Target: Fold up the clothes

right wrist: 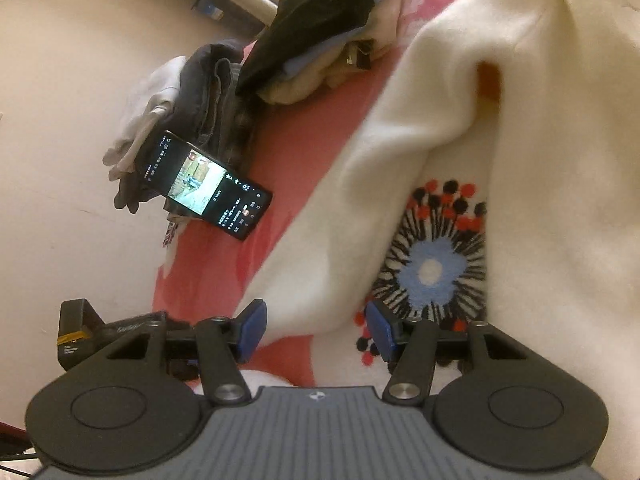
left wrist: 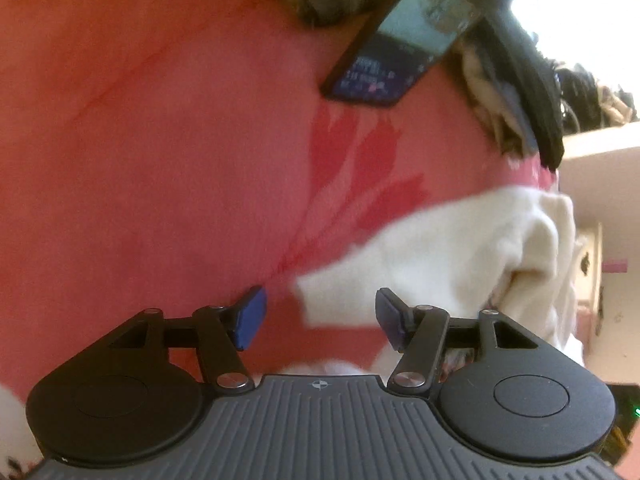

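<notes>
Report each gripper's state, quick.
Left gripper: open, holding nothing, cream sweater edge just ahead.
Right gripper: open, empty, sweater's lower edge between its fingers.

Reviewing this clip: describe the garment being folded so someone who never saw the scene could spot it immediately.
Find the pink bedspread with the lit phone lying on it. The cream sweater sprawls across it beside the phone, right in front of the open right gripper. Unlike the dark clothes pile behind, it bears a blue flower motif.
</notes>
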The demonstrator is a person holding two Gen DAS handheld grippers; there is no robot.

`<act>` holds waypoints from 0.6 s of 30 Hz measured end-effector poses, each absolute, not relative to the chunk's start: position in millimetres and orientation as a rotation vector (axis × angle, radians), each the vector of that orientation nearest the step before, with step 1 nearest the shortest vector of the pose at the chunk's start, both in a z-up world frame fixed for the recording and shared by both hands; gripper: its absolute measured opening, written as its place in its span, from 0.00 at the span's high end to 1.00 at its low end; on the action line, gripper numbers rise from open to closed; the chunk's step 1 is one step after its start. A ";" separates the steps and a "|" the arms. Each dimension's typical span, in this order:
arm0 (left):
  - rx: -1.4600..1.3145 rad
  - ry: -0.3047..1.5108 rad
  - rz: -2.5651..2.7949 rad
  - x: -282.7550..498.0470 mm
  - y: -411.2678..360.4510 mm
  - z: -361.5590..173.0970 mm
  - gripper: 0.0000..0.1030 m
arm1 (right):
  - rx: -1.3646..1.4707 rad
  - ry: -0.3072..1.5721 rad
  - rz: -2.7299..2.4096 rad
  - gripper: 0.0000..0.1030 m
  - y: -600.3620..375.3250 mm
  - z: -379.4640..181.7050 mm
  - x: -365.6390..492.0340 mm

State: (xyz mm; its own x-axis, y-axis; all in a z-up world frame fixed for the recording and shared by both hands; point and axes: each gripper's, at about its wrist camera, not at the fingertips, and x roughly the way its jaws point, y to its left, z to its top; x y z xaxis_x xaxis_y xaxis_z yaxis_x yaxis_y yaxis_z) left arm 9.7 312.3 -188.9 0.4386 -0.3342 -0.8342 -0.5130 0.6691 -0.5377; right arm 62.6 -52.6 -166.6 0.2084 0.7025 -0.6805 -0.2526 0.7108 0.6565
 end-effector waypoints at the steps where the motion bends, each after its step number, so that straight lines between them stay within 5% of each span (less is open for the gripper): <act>1: -0.861 1.138 0.115 11.3 309.5 -188.2 0.59 | 0.445 1.180 0.689 0.43 -52.8 -165.2 60.1; 4: -0.802 1.100 0.055 15.4 300.5 -181.3 0.87 | 0.290 1.084 0.692 0.43 -51.2 -148.2 44.2; 9: -0.760 0.997 -0.087 25.4 283.2 -141.6 0.91 | -0.016 0.863 0.790 0.40 -25.5 -120.6 10.5; 14: -0.800 0.949 -0.209 42.8 264.8 -104.0 0.92 | -0.278 0.671 0.839 0.19 13.6 -117.0 -18.3; 18: -0.857 0.919 -0.329 51.2 245.8 -80.1 0.92 | -0.329 0.597 0.810 0.16 41.4 -117.4 -16.5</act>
State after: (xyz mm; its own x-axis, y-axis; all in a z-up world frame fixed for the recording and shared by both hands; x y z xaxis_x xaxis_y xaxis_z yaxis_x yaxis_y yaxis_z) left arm 51.2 245.8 -80.1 0.5868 -0.5854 -0.5594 -0.0974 0.6348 -0.7665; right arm -16.5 41.4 -117.4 0.5395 0.5772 -0.6130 -0.7561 0.6525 -0.0511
